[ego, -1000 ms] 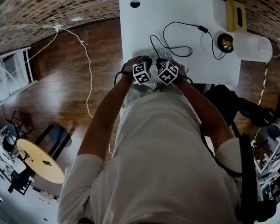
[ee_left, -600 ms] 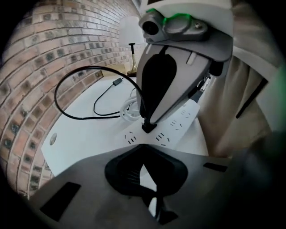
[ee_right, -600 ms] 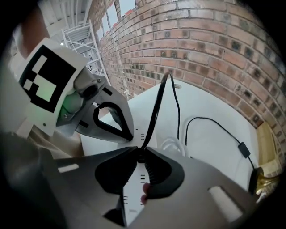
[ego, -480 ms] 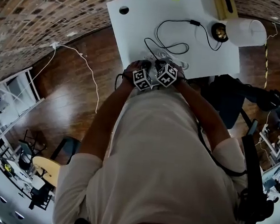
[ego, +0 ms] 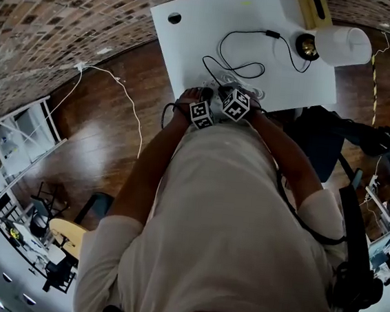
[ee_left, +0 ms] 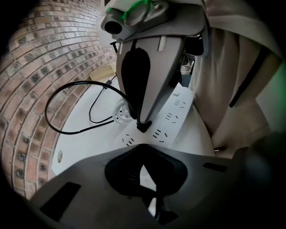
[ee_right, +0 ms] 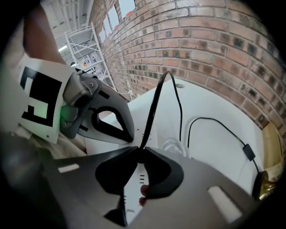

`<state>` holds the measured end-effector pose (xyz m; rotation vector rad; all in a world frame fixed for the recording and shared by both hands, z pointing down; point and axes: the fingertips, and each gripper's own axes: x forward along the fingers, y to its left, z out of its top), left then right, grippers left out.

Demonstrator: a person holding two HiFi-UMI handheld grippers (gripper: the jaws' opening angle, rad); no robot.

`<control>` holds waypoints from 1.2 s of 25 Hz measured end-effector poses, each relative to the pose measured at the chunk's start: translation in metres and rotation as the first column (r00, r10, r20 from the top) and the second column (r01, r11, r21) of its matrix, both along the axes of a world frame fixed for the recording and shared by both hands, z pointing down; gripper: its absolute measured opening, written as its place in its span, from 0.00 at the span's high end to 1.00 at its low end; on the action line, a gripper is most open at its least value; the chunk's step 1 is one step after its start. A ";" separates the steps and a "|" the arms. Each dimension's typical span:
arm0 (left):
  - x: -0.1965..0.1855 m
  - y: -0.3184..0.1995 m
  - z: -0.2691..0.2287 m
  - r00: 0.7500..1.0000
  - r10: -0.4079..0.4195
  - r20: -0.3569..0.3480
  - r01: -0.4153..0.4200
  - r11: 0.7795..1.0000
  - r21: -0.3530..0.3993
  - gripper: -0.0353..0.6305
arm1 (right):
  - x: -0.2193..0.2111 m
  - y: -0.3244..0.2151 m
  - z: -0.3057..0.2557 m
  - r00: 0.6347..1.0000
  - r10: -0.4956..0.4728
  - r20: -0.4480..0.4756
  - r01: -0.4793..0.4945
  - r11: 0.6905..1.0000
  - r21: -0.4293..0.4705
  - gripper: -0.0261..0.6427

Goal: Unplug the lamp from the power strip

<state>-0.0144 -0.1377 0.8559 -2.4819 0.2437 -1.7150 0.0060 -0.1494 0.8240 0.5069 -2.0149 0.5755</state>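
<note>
The lamp's black plug (ee_left: 144, 127) sits in a socket partway along the white power strip (ee_left: 178, 105), which lies at the near edge of the white table (ego: 193, 41). The right gripper (ee_right: 141, 154) has just been closing and its 2 fingers now pinch that plug, with the cord (ee_left: 76, 129) running out from it. The left gripper (ee_left: 153, 197) is just beside it, tip down over the strip, fingers pressed together I think, it's pretty dark there. The lamp (ego: 342, 44) is well apart at the table's far right corner.

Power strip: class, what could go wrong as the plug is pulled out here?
The jaws of the right gripper have just been closing on the plug at their tips, so they might slip up the cord. The power strip lies by the table edge and may lift with the pull.
</note>
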 end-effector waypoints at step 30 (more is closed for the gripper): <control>-0.005 0.000 0.005 0.981 -0.035 0.188 0.032 0.999 0.017 0.97 | -0.005 -0.001 0.000 0.999 -0.050 -0.006 0.050 0.998 0.022 0.91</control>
